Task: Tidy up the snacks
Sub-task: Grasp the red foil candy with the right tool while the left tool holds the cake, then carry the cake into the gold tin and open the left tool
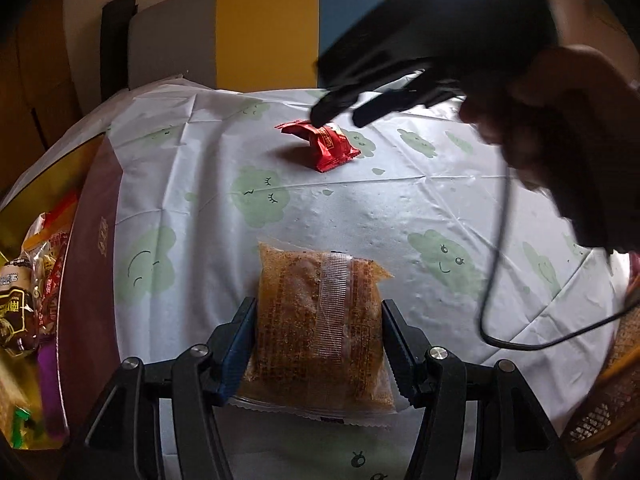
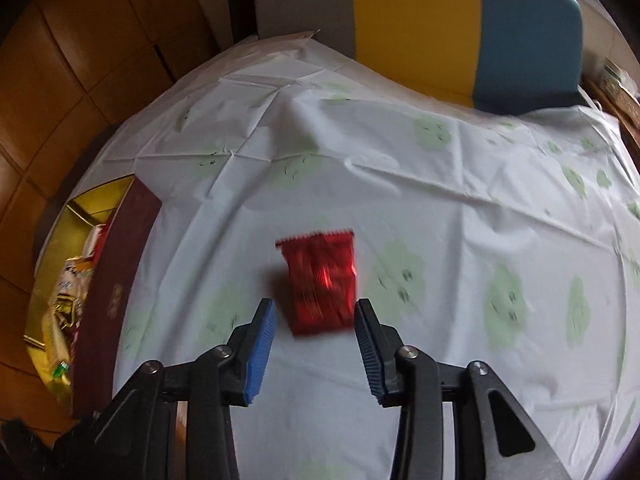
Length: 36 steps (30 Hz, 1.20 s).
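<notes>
The left hand-held gripper (image 1: 318, 344) is pinching a clear plastic packet of brown crumbly snack (image 1: 320, 320). Its blue pad (image 1: 236, 352) presses one side of the packet and the black pad presses the other. The packet's lower edge sits on the desk, which has a white cloth with green cloud faces (image 1: 360, 216) over it.

Farther out on the cloth lies a small shiny red foil snack packet (image 2: 320, 284). The right hand-held gripper (image 2: 314, 320) hangs just above it with its jaws spread. The red packet shows between the two pads, but they do not press it.

At the left edge of the desk stands a big dark red box with a gold inside (image 1: 86, 260). Many wrapped snacks (image 1: 24, 292) are piled in it.

Behind the desk is a chair with grey, yellow and blue stripes (image 2: 416, 28).
</notes>
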Available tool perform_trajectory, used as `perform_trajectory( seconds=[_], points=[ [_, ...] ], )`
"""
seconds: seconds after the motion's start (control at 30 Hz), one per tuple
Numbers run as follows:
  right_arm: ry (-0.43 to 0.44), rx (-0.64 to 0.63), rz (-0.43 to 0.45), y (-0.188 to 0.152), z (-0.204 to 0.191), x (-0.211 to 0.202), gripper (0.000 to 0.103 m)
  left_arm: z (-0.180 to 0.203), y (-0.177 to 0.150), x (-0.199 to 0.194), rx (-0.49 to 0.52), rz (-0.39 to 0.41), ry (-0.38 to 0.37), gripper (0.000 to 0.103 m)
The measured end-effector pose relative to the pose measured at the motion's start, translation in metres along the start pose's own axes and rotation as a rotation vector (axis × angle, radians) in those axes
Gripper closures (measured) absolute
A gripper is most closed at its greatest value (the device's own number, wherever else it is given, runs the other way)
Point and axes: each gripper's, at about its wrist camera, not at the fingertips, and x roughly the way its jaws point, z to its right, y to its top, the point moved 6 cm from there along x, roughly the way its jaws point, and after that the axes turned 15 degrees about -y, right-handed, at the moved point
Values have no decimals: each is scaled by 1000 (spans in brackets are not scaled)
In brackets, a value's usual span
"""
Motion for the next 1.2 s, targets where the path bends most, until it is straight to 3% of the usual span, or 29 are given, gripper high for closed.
perform_trajectory(
  seconds=[0.1, 0.17, 0.27, 0.33, 0.4, 0.43, 0.57, 0.8, 1.0, 1.2],
  points=[
    [3, -20, -11, 7, -6, 13, 59, 0, 0, 0, -5, 4, 0, 42],
    [-17, -35, 3, 11, -6, 18, 46, 1, 0, 1, -5, 7, 4, 42],
    [-48, -45, 2, 15, -5, 26, 46, 1, -1, 2, -4, 9, 12, 42],
    [-21, -28, -3, 15, -3, 30, 46, 1, -1, 2, -8, 12, 16, 42],
    [-32, -21, -4, 15, 1, 31, 51, 1, -2, 2, -8, 12, 19, 42],
    [-56, -25, -2, 13, 4, 31, 71, 1, -2, 2, -9, 11, 20, 42],
    [-57, -35, 0, 3, 8, 21, 77, 1, -1, 1, -13, 9, 18, 42],
    [-64, -149, -20, -57, 15, -22, 77, 2, -1, 3, -8, 11, 35, 42],
    [-143, -223, -13, -107, 20, -28, 77, 4, 0, 4, -22, 20, 59, 42],
    [-143, -215, 33, -112, 19, -30, 77, 6, -2, 3, -29, 14, 95, 42]
  ],
)
